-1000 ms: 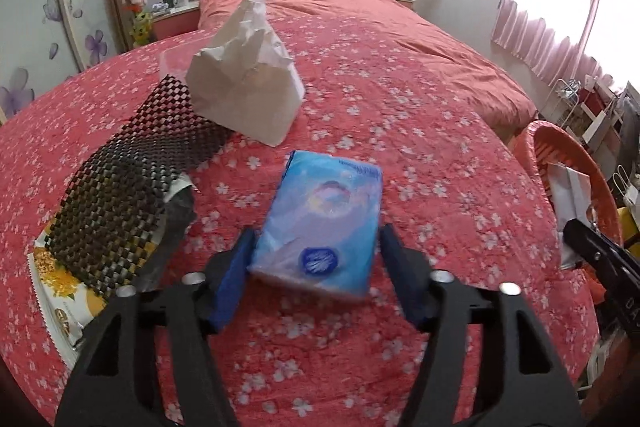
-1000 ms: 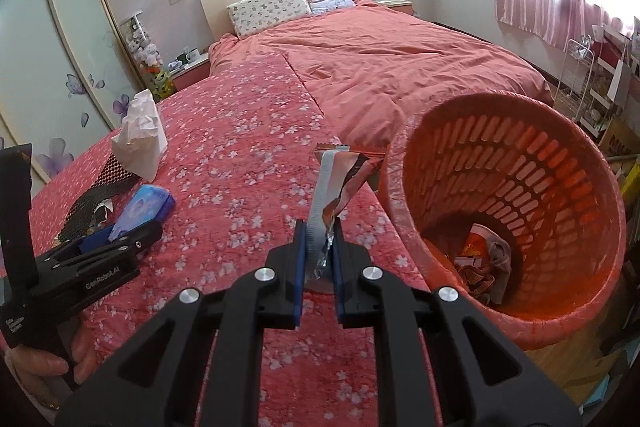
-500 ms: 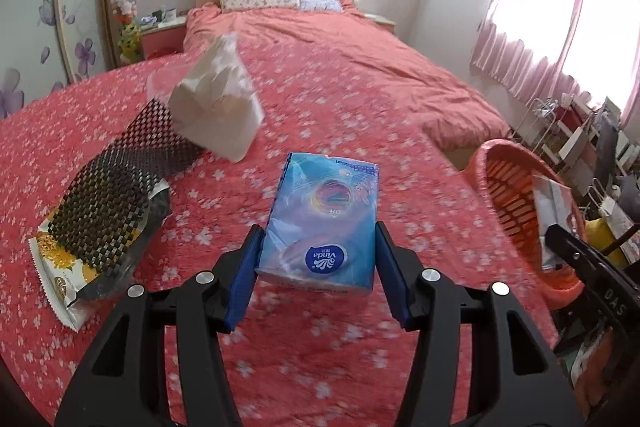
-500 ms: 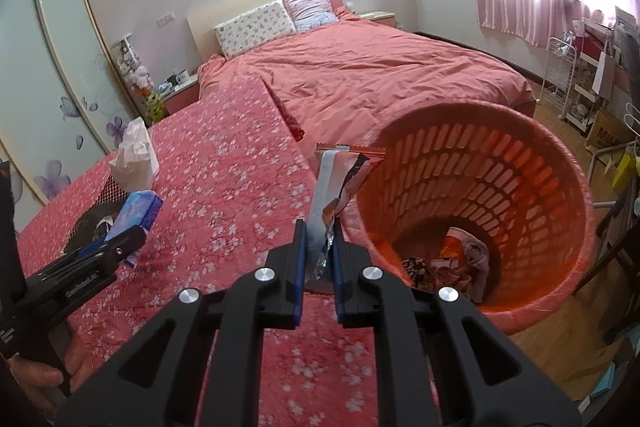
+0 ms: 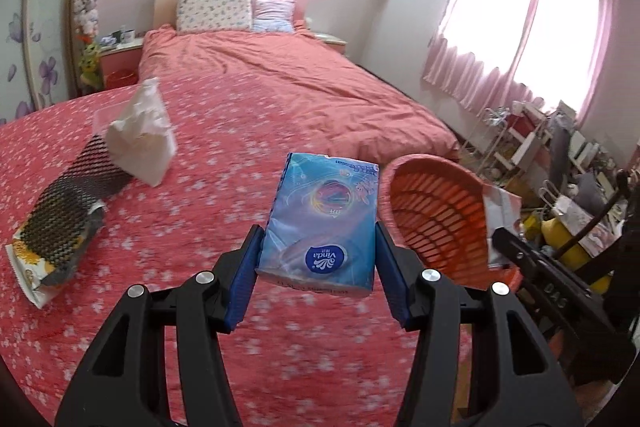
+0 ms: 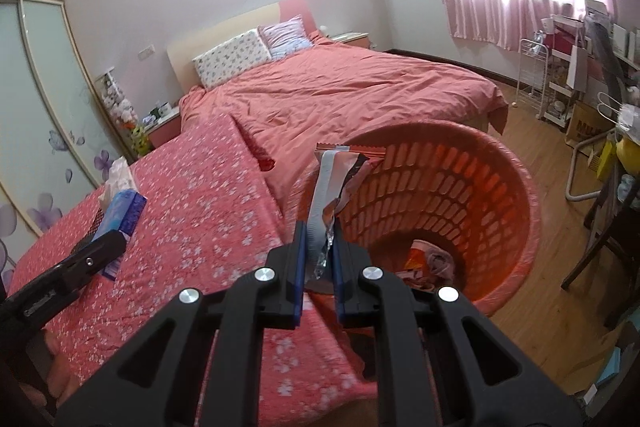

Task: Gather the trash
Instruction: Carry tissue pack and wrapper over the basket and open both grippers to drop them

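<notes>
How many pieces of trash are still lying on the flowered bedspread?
2: a crumpled white tissue toward the pillows, and a black-patterned snack bag nearer the camera on the left. More may lie outside the view.

home bedroom – made bed (image 5: pixel 256 95) w/ pillows (image 5: pixel 216 11), pink curtains (image 5: pixel 520 27), sliding wardrobe (image 6: pixel 36 99).

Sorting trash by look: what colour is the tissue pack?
Light blue tissue pack with a dark blue logo, clearest in the left wrist view.

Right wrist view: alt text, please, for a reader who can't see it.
The right gripper pinches a crumpled foil snack wrapper upright beside an orange plastic basket with trash at its bottom. Behind lies a red floral bedspread.
</notes>
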The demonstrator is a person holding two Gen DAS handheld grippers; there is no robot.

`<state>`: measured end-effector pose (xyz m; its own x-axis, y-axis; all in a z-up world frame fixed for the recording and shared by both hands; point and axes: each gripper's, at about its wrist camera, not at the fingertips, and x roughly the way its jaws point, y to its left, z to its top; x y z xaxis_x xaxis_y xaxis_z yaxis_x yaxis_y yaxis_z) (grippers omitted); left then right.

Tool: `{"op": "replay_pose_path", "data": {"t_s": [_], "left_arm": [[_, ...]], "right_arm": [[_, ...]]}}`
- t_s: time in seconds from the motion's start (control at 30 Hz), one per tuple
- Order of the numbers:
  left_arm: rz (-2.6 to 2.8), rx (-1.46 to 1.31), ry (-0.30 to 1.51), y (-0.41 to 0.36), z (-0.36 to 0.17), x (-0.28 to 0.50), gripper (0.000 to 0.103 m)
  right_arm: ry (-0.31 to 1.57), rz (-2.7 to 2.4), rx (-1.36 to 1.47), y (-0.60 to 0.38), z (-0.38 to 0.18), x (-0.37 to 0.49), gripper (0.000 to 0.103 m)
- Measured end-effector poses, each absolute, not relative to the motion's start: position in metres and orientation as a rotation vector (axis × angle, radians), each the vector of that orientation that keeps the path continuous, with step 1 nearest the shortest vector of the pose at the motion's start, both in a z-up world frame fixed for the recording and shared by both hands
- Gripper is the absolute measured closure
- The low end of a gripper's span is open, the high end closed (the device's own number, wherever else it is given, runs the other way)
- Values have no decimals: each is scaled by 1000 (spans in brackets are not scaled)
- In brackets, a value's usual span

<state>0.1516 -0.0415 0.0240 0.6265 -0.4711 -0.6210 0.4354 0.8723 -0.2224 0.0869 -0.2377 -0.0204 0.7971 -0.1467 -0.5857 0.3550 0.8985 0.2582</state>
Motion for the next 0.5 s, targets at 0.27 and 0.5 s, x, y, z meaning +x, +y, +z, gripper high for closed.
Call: {"op": "replay_pose_path", "data": {"t_s": [0.27,0.5], "left_arm": [[-592,-72,703,-71,27,141,48],[-633,-76,698,-97,24,137,48]], "right_arm": [[563,-320,381,-259,-20,74,91],[551,-340,397,-278,-24,68,91]]}}
